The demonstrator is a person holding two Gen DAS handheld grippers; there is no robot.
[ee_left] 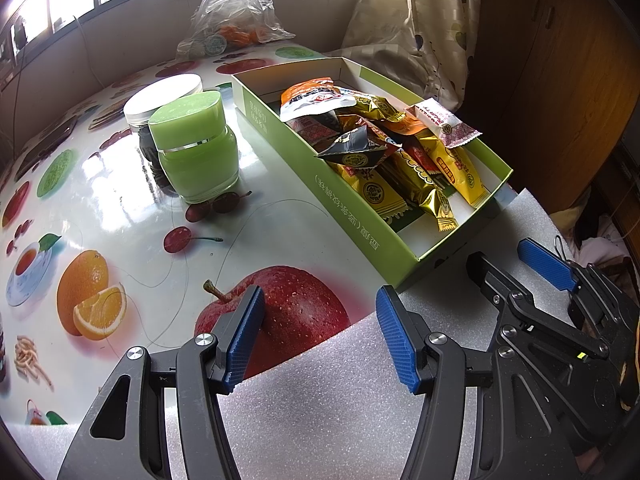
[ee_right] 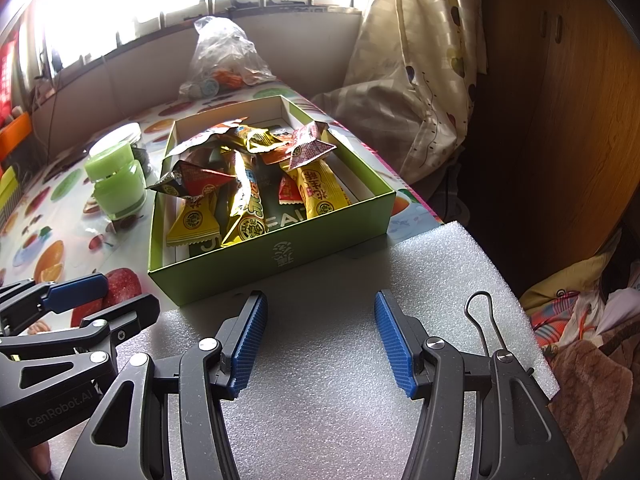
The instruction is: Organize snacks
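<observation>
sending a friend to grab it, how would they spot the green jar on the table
Find the open green box of snacks on the fruit-print table. Just left of it stands the green jar, in front of a white-lidded jar. It alone is pale green all over, with a thin silver band.
</observation>
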